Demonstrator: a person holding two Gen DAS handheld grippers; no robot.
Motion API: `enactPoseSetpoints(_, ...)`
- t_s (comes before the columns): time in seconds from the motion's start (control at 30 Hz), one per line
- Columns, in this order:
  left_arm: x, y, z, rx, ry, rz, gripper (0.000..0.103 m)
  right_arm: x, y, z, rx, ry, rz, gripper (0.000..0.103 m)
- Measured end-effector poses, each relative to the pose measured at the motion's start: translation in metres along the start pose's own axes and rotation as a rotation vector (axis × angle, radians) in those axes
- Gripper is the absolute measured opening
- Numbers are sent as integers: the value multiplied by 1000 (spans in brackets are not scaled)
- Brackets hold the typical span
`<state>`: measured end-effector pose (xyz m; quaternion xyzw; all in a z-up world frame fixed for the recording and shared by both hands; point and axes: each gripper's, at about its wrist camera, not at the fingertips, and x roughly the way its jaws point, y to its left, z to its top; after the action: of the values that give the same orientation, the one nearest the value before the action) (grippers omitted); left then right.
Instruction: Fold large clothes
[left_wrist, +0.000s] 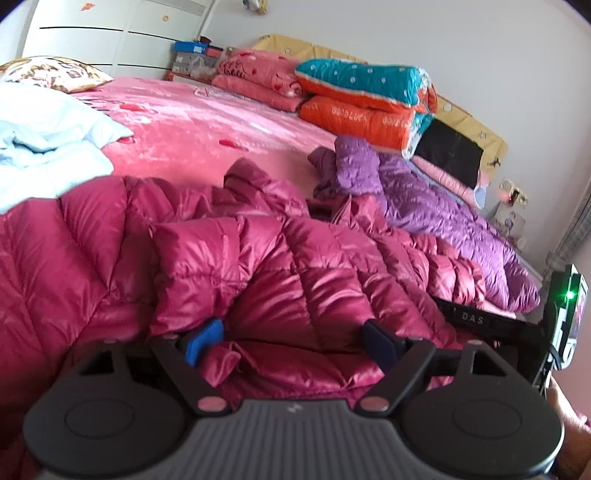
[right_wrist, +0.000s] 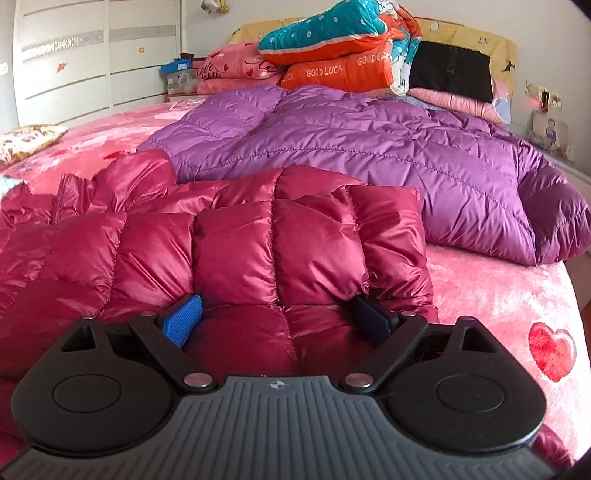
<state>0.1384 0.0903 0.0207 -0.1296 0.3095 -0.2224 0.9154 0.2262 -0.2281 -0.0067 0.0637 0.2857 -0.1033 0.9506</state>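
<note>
Left wrist view: crimson down jacket (left_wrist: 229, 258) lies rumpled and unfolded, lower frame; left gripper (left_wrist: 291, 339) and right gripper (right_wrist: 280, 317) gape wide against it, gripping nothing, folding barely begun

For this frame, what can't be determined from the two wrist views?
- Left wrist view: the near hem of the red down jacket is hidden by the left gripper body.
- Left wrist view: the purple jacket is partly hidden behind the red one.
- Right wrist view: whether the right gripper pads press the fabric; puffy folds cover them.
</note>
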Motion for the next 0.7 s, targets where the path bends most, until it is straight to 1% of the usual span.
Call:
enactPoseSetpoints(0.07,-9,2,1,-28,-28,-9,83,-6,-5,3,22,14,16,103)
enactPoseSetpoints(0.13,-21,3,3,-39,-60,-15,83,-20,-10,8,43,44,19,103)
enactPoseSetpoints(0.2,-33,1,3,-26,-96,-14,83,-43,-16,8,63,32,5,103)
enactPoseSetpoints(0.27,-45,-2,1,-8,-110,-14,83,-74,-23,2,74,1,-29,103)
enactPoseSetpoints(0.33,-52,-8,-2,7,-96,-32,83,-99,-30,-9,92,-7,-27,103)
enactPoseSetpoints(0.4,-60,-17,-10,20,-70,-43,84,-116,-34,-20,93,10,-16,103)
enactPoseSetpoints(0.47,-64,-28,-19,39,-25,-53,84,-129,-32,-31,65,33,-41,103)
enactPoseSetpoints(0.57,-66,-41,-36,70,46,-39,84,-142,-30,-47,10,73,-55,103)
enactPoseSetpoints(0.7,-73,-55,-55,132,92,-11,84,-155,-30,-68,-11,129,-91,103)
